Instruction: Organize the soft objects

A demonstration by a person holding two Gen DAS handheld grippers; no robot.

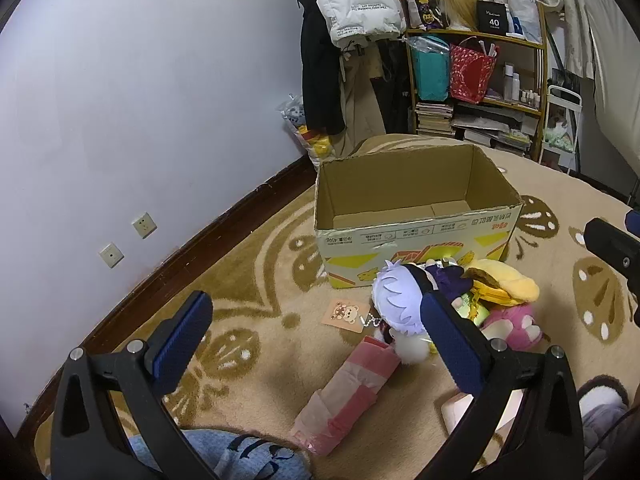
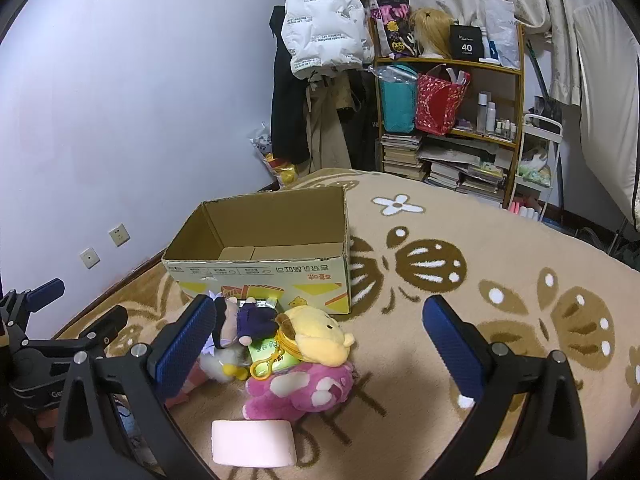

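Plainly, both tools stand with their jaws spread wide and nothing between the pads: the left gripper (image 1: 316,344) hangs over the carpet (image 1: 260,320), its blue ribbed fingers (image 1: 182,338) apart, and its right finger crosses in front of the white-haired doll (image 1: 396,300) without pressing on it; the right gripper (image 2: 318,340) is likewise wide, its blue fingers (image 2: 452,344) framing the toy heap yet closed on none of it. That heap lies on the carpet just in front of the cardboard box (image 2: 272,276), whose top is open and whose corrugated floor shows bare. In it, a yellow plush (image 2: 320,334) with a brown patch rests on a fuzzy pink plush (image 2: 300,392) with white spots, a dark-clothed doll (image 2: 254,320) and a green packet (image 2: 268,354) beside them. A smooth, pale pink rounded block (image 2: 254,442) sits nearest the right camera. A pink-and-white folded umbrella (image 1: 348,392) lies near the left gripper, and a bear-printed tag (image 1: 346,312) lies flat beside the doll. The carpet is shaggy beige with brown butterfly shapes
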